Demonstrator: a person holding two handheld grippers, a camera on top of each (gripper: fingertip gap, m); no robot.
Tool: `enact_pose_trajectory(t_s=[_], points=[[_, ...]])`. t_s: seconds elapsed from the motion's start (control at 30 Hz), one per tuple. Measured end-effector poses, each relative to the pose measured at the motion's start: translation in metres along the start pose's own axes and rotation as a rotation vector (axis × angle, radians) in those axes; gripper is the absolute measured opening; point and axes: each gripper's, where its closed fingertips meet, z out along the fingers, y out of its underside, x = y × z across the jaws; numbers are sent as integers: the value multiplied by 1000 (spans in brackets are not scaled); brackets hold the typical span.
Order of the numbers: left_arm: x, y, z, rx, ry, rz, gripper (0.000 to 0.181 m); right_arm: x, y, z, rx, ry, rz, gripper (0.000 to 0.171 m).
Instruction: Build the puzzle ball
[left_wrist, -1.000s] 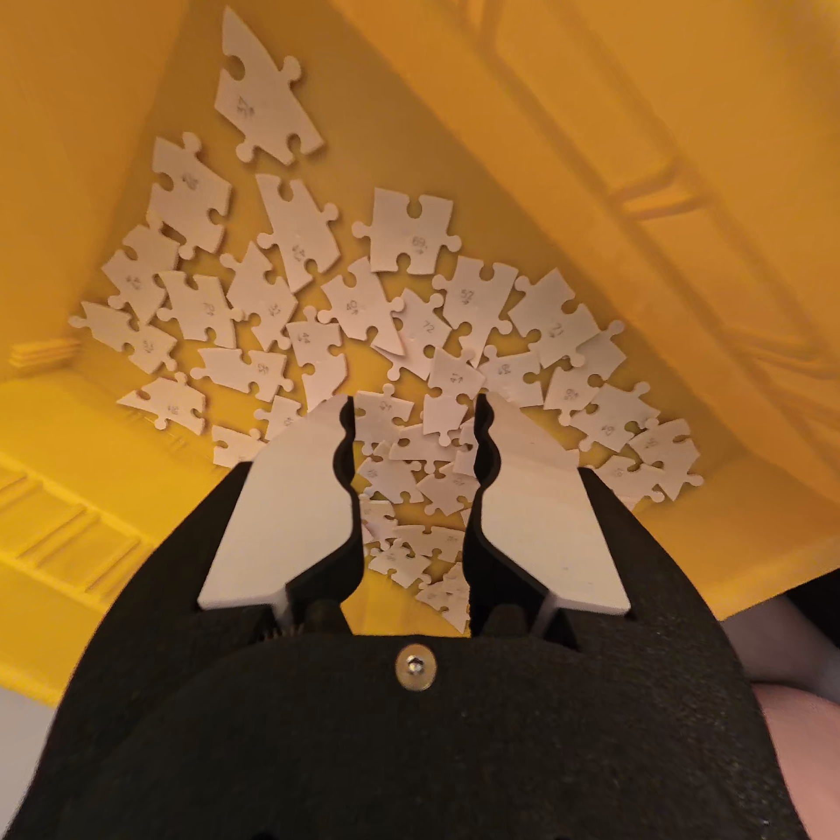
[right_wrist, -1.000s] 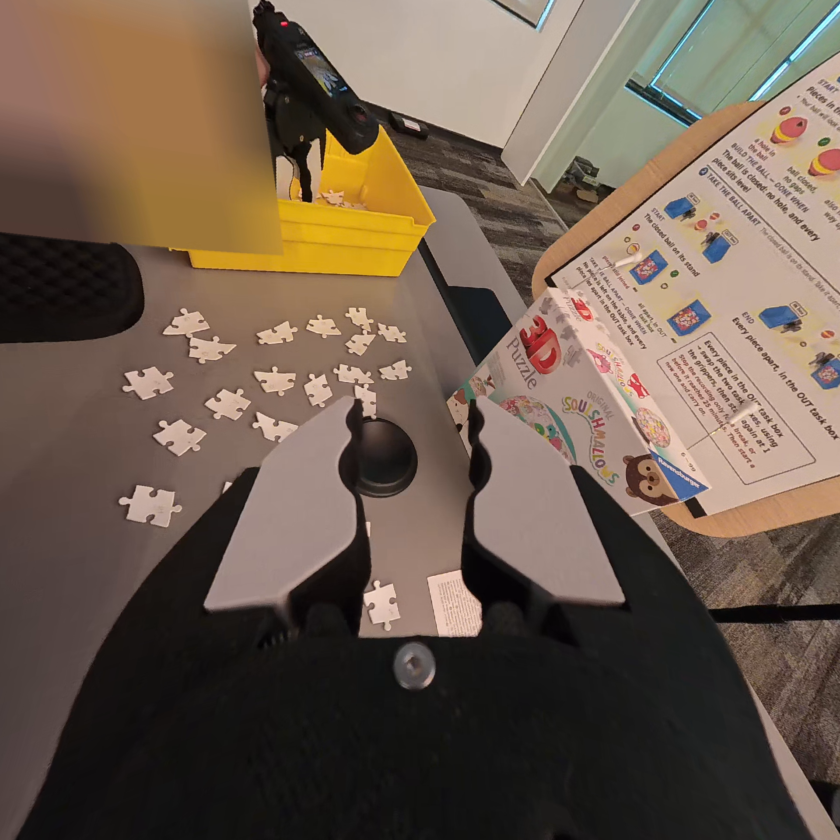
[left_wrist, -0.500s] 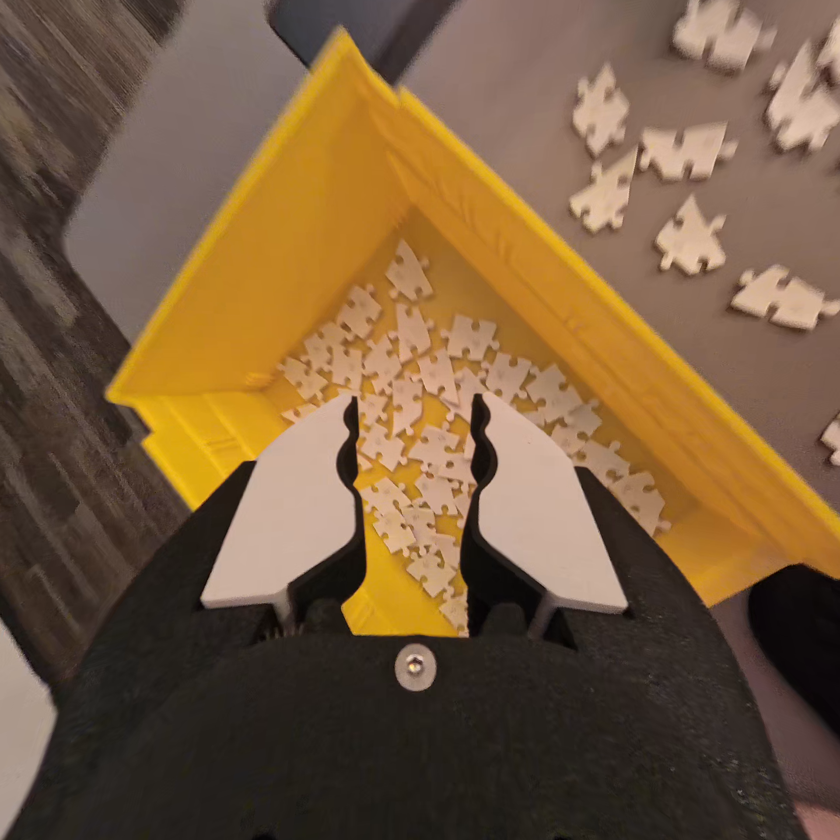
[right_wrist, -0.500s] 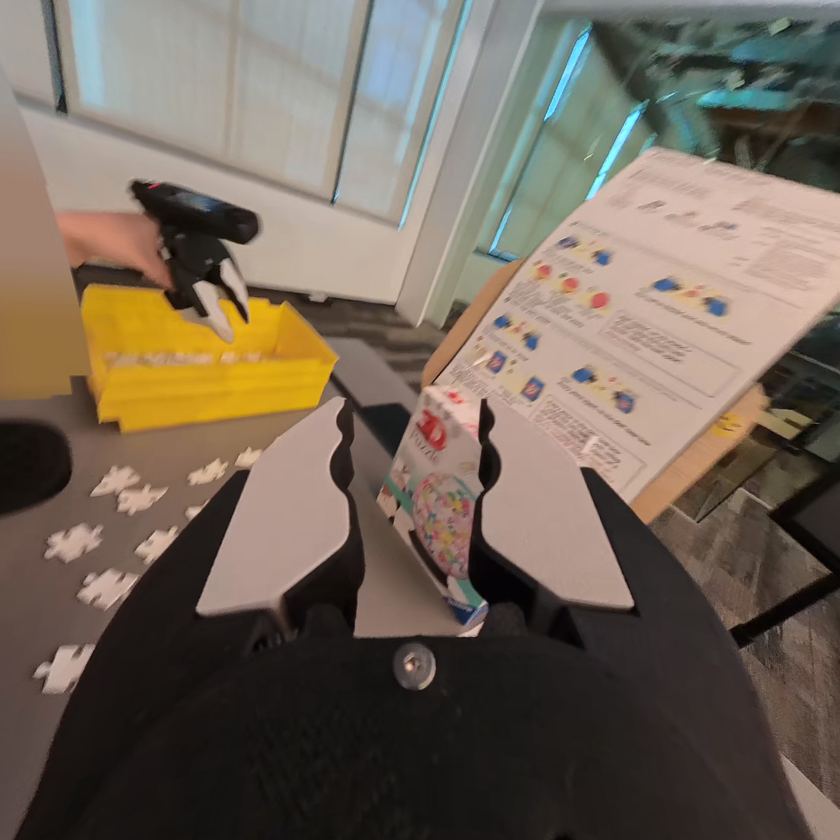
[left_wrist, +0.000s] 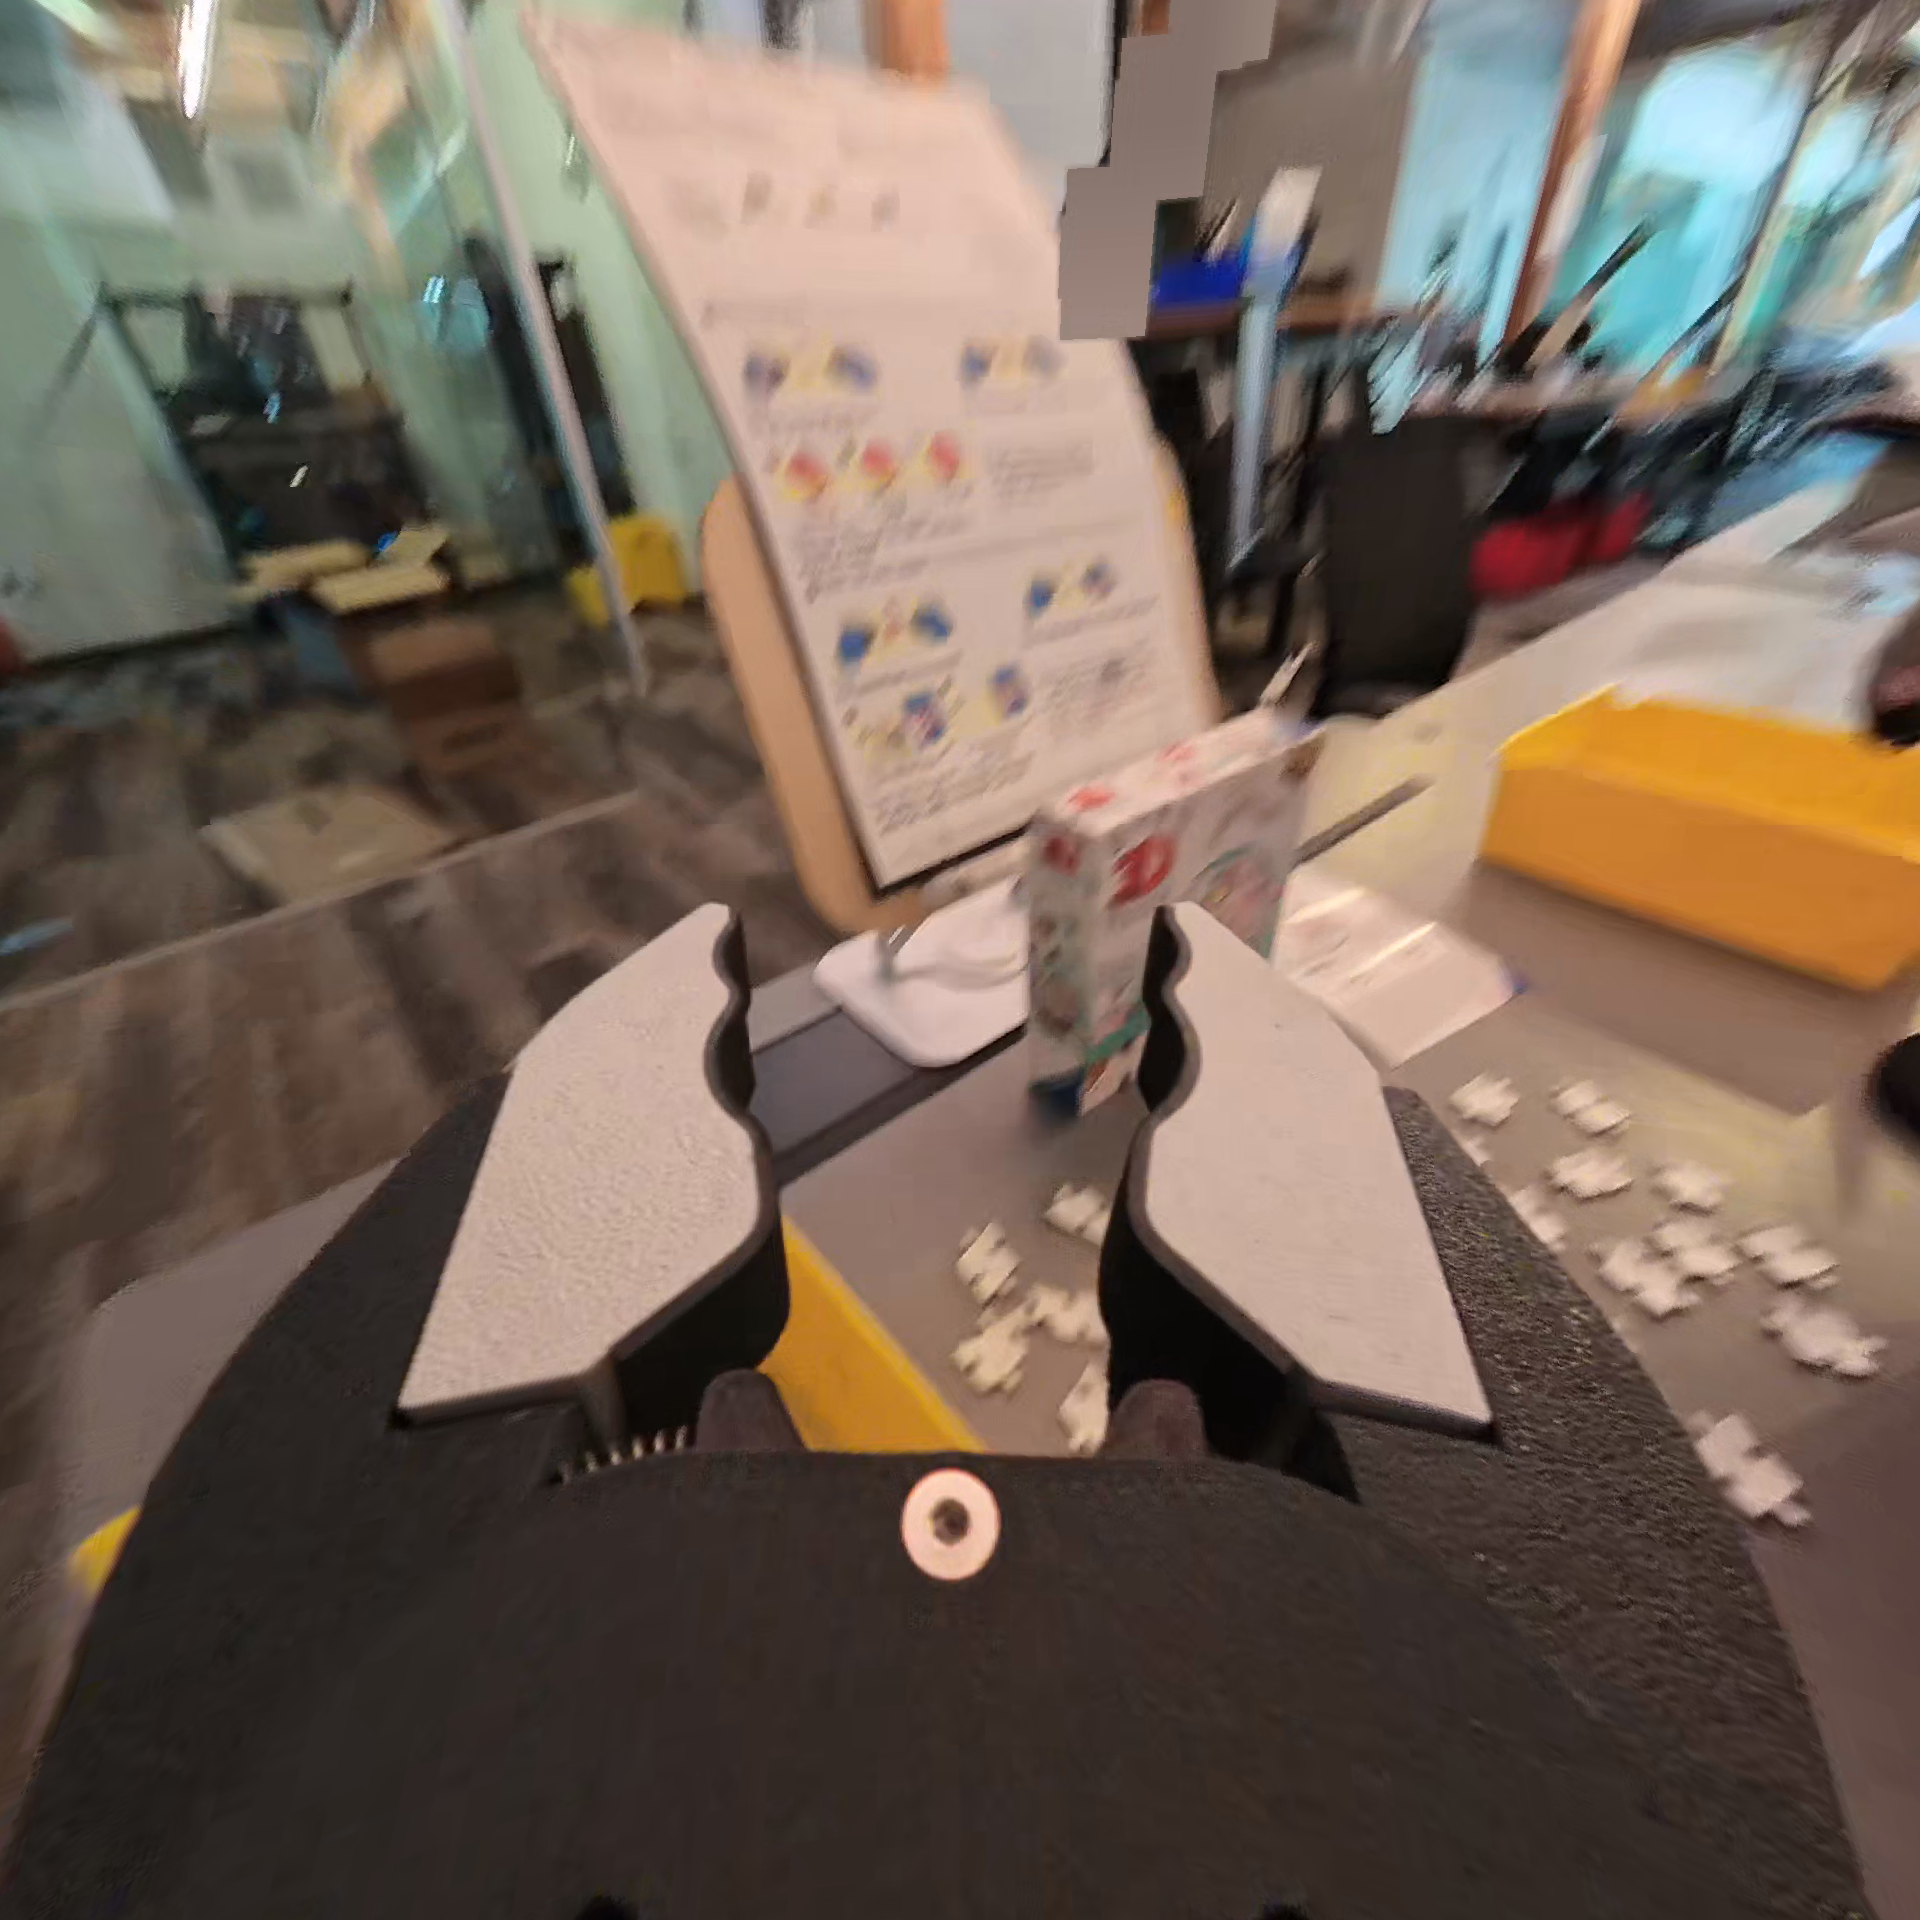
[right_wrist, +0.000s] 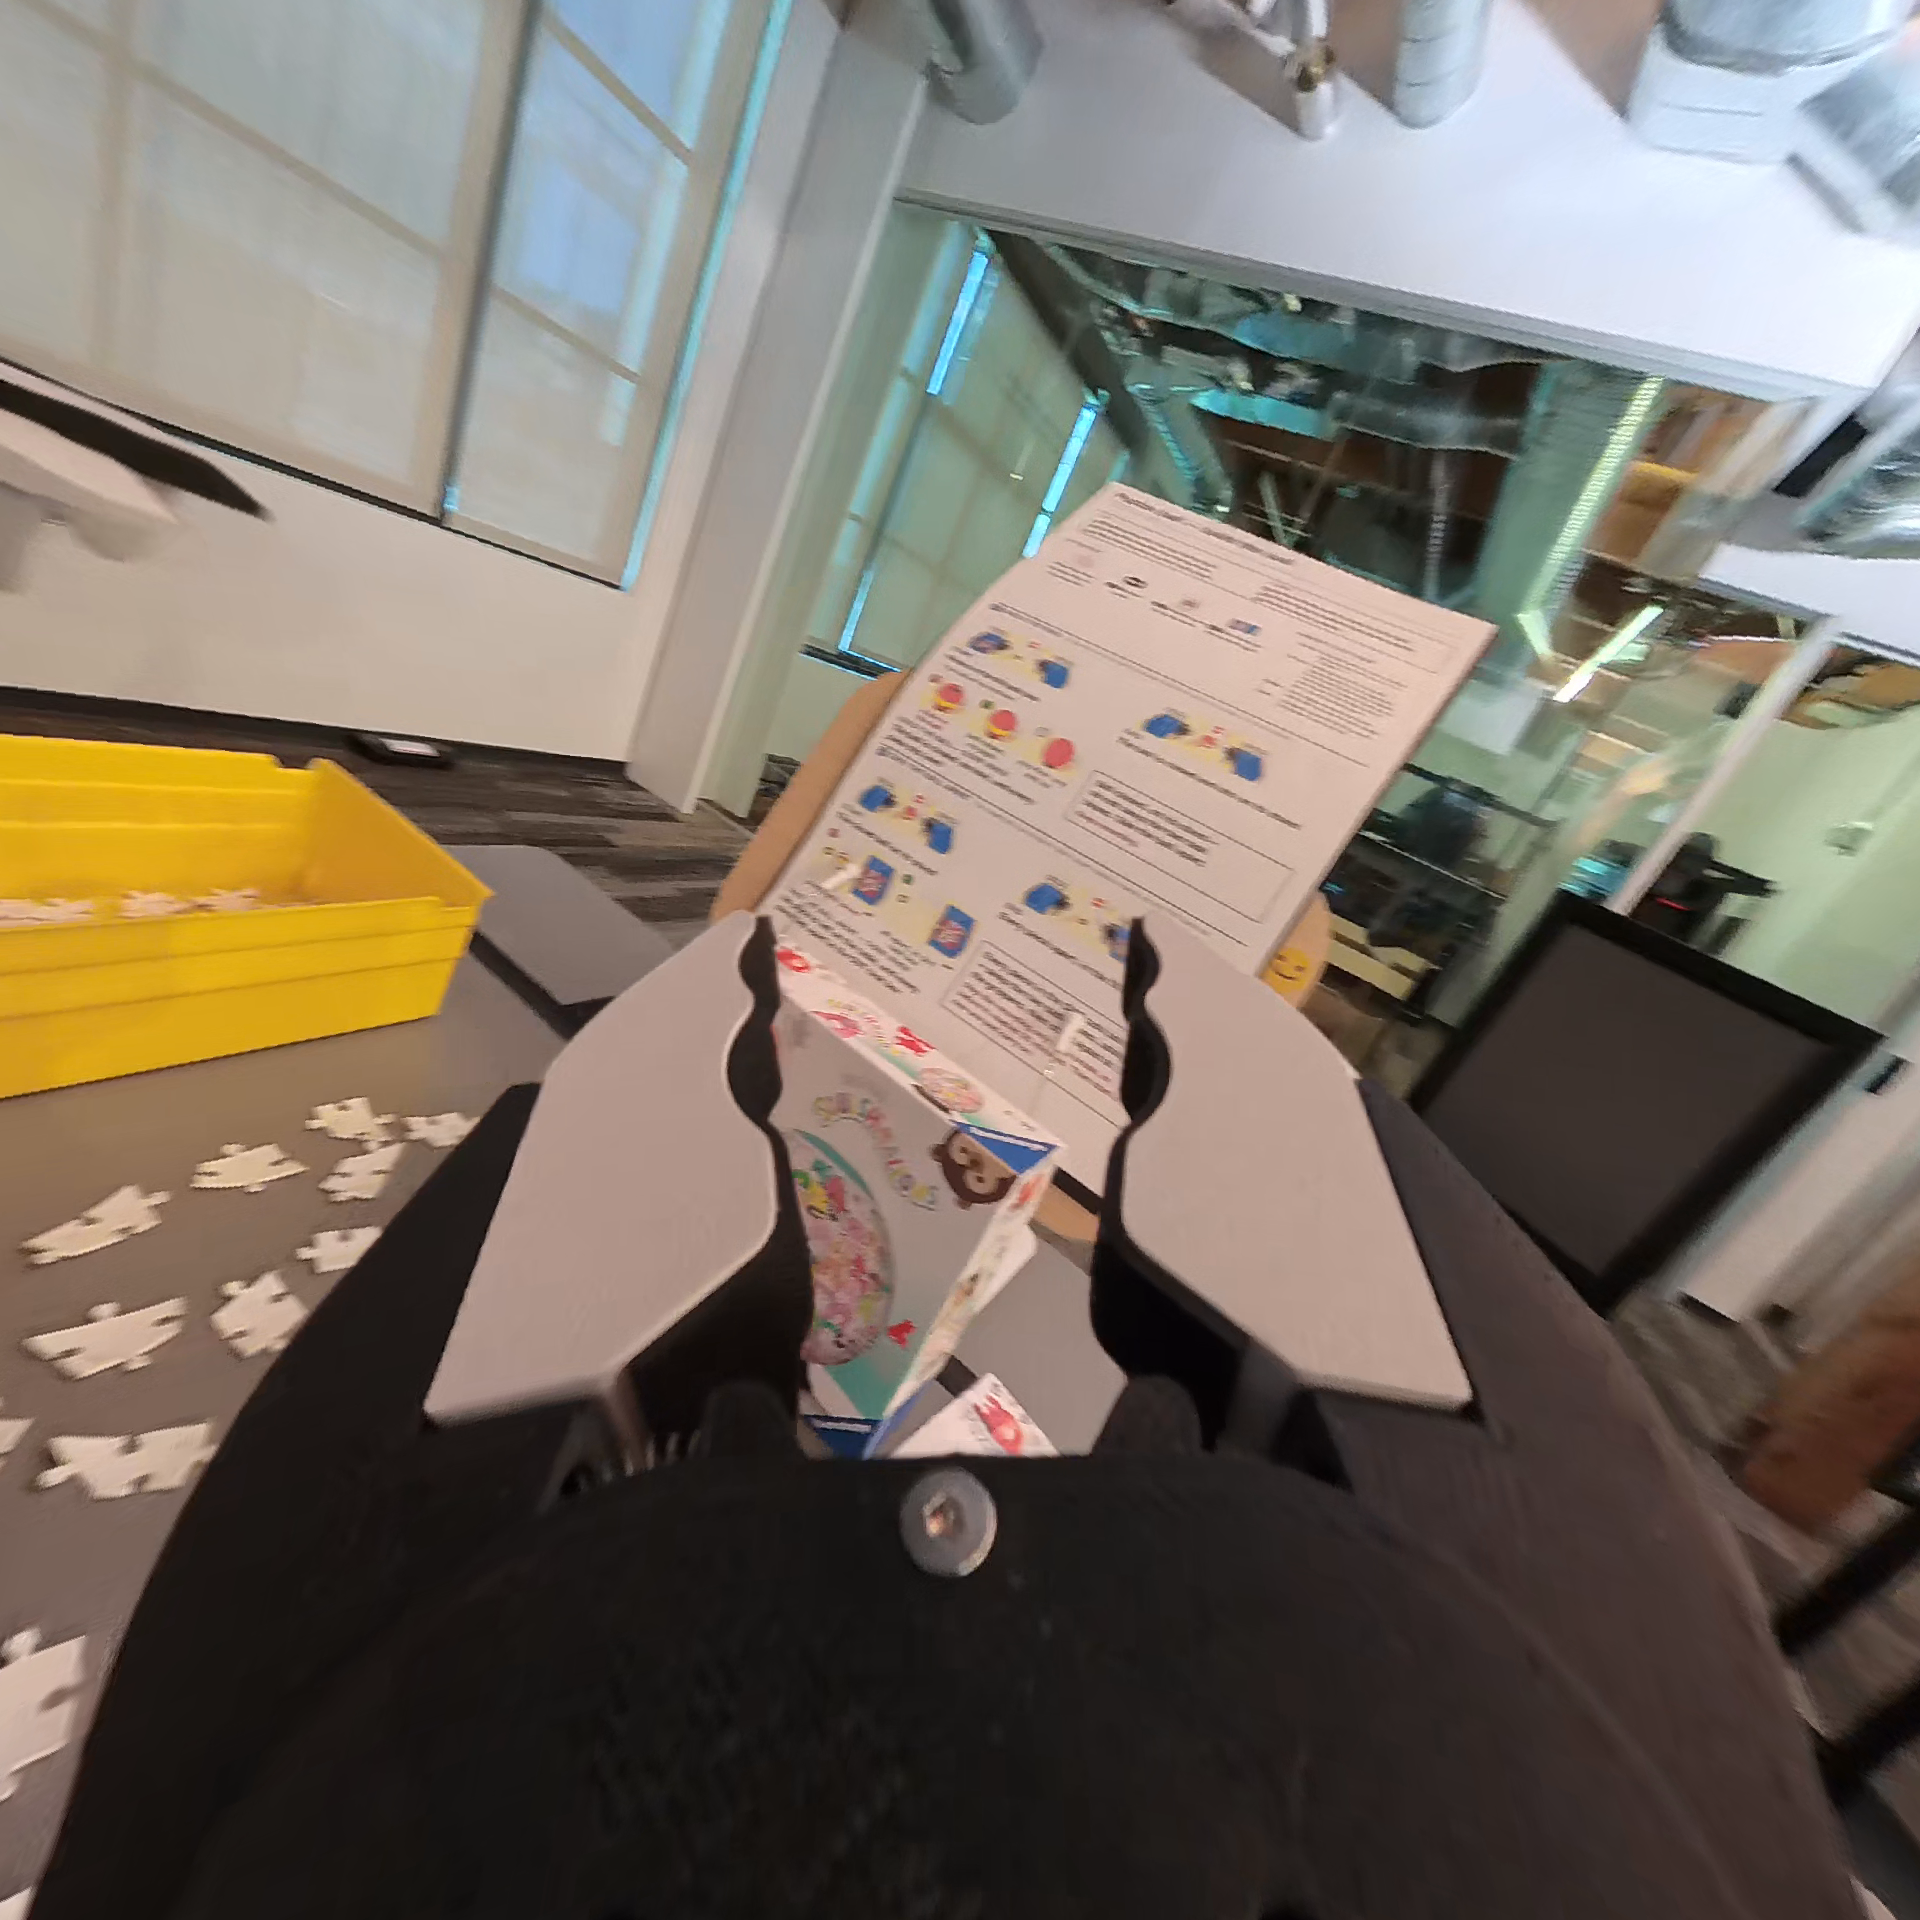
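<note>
Grey table (right_wrist: 540, 914) under my tongs; yellow bin (right_wrist: 260, 966) left of my right gripper (right_wrist: 951, 940), puzzle box (right_wrist: 914, 1195) between its spread jaws, untouched. Left gripper (left_wrist: 945, 935) spread, empty; white puzzle pieces (left_wrist: 1662, 1236) loose to its right.

The left gripper (left_wrist: 943, 971) is raised and points roughly level, its two grey fingers (left_wrist: 613, 1153) spread apart with nothing between them. The right gripper (right_wrist: 951, 971) is tilted upward, its fingers (right_wrist: 1262, 1164) likewise spread wide and empty. In the right wrist view a blurred finger of the left gripper shows at the far left edge.
</note>
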Motion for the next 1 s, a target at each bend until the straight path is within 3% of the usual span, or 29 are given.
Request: enact_pose_trajectory(t_s=[0.17, 0.4, 0.5, 0.7, 1.0], points=[[25, -27, -13, 196, 54, -38, 68, 7, 13, 3, 4, -14, 64, 52], [27, -37, -23, 279, 78, -79, 64, 18, 13, 2, 38, 24, 143, 51], [32, -45, -29, 332, 112, -77, 59, 25, 10, -4, 32, 55, 175, 42], [54, -55, -39, 346, 177, -25, 51, 32, 9, -9, 20, 83, 171, 37], [64, -50, -38, 294, 166, 43, 49, 38, -12, -20, 174, 130, 125, 36]])
